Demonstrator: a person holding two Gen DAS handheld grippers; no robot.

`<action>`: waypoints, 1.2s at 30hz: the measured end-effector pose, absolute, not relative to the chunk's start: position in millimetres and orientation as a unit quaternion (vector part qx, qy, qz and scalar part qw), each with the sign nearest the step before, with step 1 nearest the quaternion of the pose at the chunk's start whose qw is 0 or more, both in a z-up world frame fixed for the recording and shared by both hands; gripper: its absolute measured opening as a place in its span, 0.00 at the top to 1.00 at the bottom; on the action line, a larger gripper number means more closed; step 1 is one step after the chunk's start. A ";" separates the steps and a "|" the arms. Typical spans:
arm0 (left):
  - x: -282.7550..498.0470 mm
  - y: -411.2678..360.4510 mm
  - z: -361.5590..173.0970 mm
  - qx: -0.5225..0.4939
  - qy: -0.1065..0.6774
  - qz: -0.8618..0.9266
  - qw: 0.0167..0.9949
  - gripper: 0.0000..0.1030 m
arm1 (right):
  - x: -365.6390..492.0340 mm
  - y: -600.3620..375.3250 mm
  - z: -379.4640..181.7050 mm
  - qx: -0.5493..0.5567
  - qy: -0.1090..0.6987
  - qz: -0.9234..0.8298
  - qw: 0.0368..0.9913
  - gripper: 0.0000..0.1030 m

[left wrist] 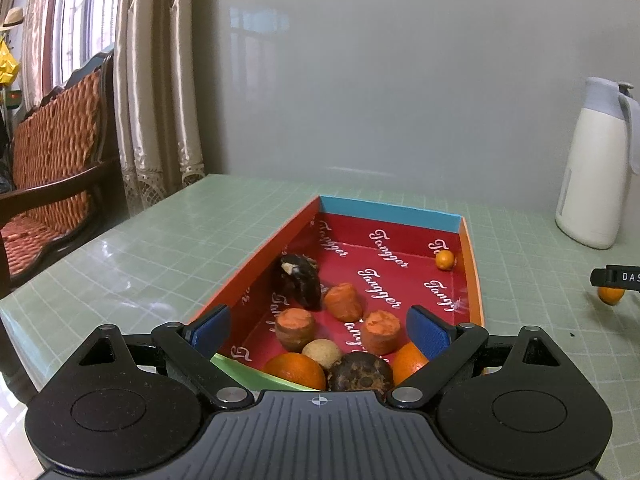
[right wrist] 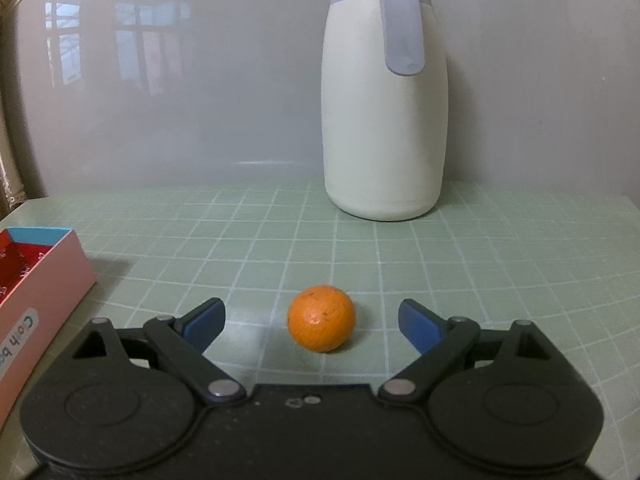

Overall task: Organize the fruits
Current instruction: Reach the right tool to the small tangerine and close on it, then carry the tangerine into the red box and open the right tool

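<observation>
Jaws of your right gripper (right wrist: 312, 322) stood wide open on either side of the orange (right wrist: 321, 318), touching nothing; it sat on the tabletop (right wrist: 480, 264), right of the box (left wrist: 472, 264). Your left gripper (left wrist: 318, 330) hung open and empty over the box's fruit. Closing squarely across the orange's middle looked wisest; it could roll.

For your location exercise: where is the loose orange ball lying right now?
In the right wrist view, the orange ball lies on the green mat, between the open right gripper fingers, before the white jug.
</observation>
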State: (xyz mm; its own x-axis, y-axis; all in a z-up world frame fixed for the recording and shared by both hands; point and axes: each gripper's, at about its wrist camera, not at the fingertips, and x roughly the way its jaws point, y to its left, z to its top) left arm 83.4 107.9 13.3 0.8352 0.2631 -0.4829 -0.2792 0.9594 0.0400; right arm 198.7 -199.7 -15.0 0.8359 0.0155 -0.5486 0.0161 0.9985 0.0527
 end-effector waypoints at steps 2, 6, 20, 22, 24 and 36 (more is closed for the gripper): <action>83.4 108.3 12.4 -0.017 0.250 0.140 0.958 0.09 | 203.9 -201.9 -16.3 0.029 0.289 -0.005 0.957 0.10; 84.5 109.1 11.2 -0.019 0.251 0.141 0.958 0.09 | 213.3 -206.7 -19.1 0.032 0.299 -0.008 0.954 0.16; 80.4 119.4 12.2 -0.029 0.253 0.150 0.955 0.09 | 215.1 -205.2 -27.0 0.049 0.305 0.018 0.951 0.64; 78.8 120.4 13.7 -0.031 0.252 0.151 0.955 0.09 | 212.1 -203.7 -24.3 0.049 0.297 0.023 0.953 0.64; 76.6 121.5 15.3 -0.031 0.251 0.153 0.955 0.09 | 207.4 -200.4 -21.0 0.049 0.293 0.030 0.954 0.64; 54.1 151.5 23.7 -0.047 0.256 0.184 0.948 0.09 | 174.0 -145.6 14.3 0.048 0.253 0.122 0.959 0.64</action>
State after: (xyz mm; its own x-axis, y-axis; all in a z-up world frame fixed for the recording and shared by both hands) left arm 54.1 151.5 23.7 0.8012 0.3241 -0.5030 -0.3720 0.9282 0.0055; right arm 174.0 -145.6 14.3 0.8426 0.2581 -0.4727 -0.2093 0.9656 0.1543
